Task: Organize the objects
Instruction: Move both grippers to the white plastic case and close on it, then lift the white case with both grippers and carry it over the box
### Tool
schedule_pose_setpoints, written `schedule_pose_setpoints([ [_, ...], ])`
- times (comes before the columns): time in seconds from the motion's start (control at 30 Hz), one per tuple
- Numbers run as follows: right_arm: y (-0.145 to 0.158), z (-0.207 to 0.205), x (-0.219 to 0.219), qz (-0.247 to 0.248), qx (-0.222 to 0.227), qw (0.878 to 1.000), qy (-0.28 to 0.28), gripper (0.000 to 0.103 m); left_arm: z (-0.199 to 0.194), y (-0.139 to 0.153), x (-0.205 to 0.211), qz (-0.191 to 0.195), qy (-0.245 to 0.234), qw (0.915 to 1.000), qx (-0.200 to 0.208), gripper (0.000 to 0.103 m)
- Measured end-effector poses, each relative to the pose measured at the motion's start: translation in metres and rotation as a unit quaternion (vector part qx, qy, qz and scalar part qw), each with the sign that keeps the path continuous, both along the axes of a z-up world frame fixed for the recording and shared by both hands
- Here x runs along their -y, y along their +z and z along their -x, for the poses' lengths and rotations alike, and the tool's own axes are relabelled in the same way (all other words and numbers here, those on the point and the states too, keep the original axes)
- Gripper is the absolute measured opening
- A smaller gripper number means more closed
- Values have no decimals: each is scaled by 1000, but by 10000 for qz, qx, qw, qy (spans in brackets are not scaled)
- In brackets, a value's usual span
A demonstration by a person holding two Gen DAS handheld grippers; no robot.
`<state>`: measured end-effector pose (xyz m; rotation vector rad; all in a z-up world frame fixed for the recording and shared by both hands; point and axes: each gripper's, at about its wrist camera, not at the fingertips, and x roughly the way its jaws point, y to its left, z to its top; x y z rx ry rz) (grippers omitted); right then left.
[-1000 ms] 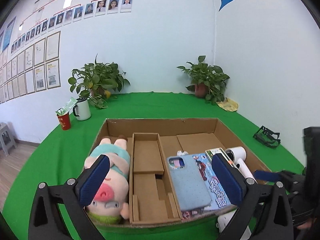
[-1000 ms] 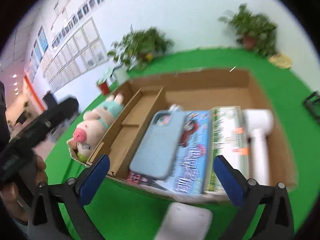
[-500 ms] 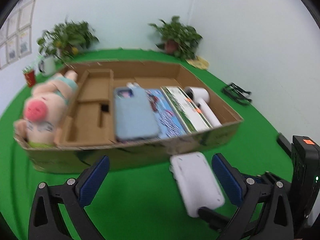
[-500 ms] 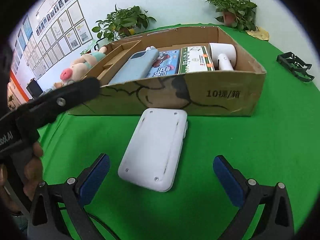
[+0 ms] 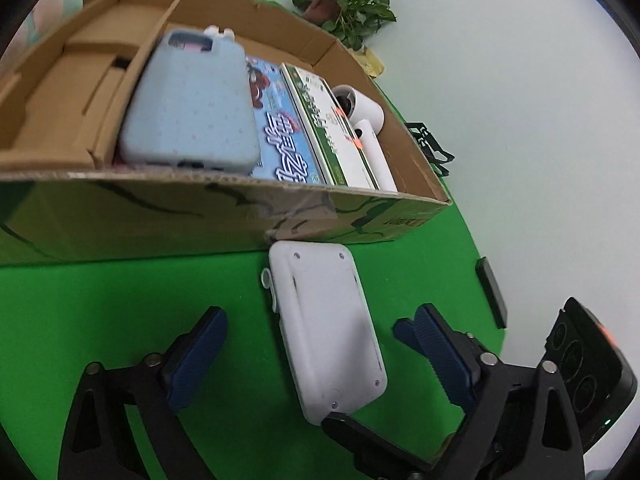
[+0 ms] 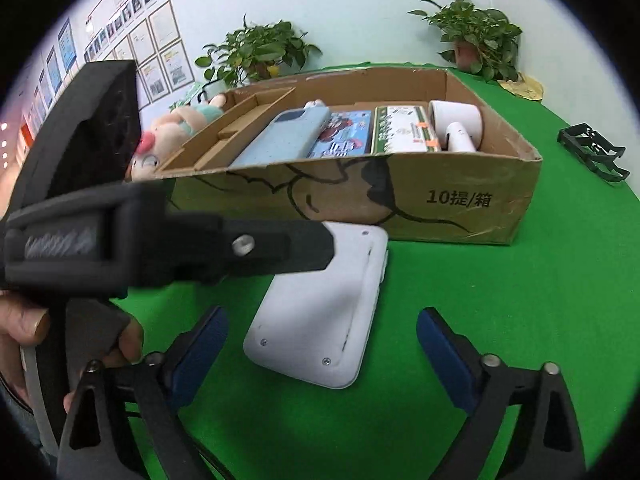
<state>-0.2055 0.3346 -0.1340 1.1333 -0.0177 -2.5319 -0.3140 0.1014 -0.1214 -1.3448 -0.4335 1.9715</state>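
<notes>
Both tongs point down at a slant toward the green tabletop (image 6: 480, 300) in front of a cardboard box (image 6: 400, 200). The left tongs (image 5: 316, 340) straddle a white flat device (image 5: 326, 328) that lies back-up on the cloth, its far end just beside the box's front wall. Their jaws have just been closing but stand wide, and the blue pads (image 5: 200, 344) are clear of the device on both sides. The right tongs (image 6: 320, 340) come at the same white device (image 6: 320, 312) from its other end. Their jaws have likewise just been closing, yet remain apart with no pad touching it; the device's near end lies between them. In the right wrist view the left tongs' black frame crosses over the device's far part, and a hand (image 6: 24, 328) grips its handle at the left edge.

The box is open-topped. At its left end a plush pig (image 6: 176, 128) lies beside a cardboard divider insert (image 5: 80, 80) whose compartments look bare. Next comes a phone in a light blue case (image 5: 192, 100), resting partly on a blue printed packet (image 5: 280, 140). Beside that is a green-and-white carton (image 5: 328, 128), then a white hair dryer (image 5: 364, 120) against the right wall.

Two potted plants (image 6: 256, 52) stand at the back of the tabletop, and a black wire holder (image 6: 592, 152) sits well apart to the right.
</notes>
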Motion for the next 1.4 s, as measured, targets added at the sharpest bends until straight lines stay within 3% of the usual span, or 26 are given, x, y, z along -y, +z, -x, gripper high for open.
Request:
schedule_pose_setpoints([
  [0.03, -1, 0, 2, -41, 30, 10000, 31, 89, 0, 0, -1, -26, -16, 10000, -26, 91],
  [0.1, -2, 0, 5, -103, 52, 9999, 80, 75, -1, -3, -6, -69, -191, 9998, 21, 78],
  [0.13, -3, 0, 7, -120, 69, 9999, 80, 74, 0, -4, -8, -124, -269, 9995, 80, 75],
  [0.33, -6, -2, 11, -171, 101, 9998, 86, 70, -2, -6, -15, 20, -328, 9995, 37, 59],
  [0.5, -6, -4, 11, -211, 73, 9997, 42, 70, -6, -6, -16, 403, -196, 9990, -83, 36],
  [0.83, -6, -20, 10, -241, 11, 9997, 20, 68, -27, 2, -14, 618, -179, 9975, -301, 32],
  [1.0, 2, -22, 3, -259, -157, 9993, -197, 44, -39, 22, -14, 759, -47, 9951, -631, 26],
  [1.23, 5, -15, -1, -66, -76, 9997, -206, 44, -41, 27, -8, 786, 56, 9946, -671, 25],
  [1.33, 2, -15, 1, 31, -15, 9999, -161, 56, -42, 24, -4, 687, 37, 9962, -540, 23],
  [1.4, -1, -15, 5, 27, 54, 9999, -93, 70, -42, 23, -4, 661, 36, 9966, -495, 20],
])
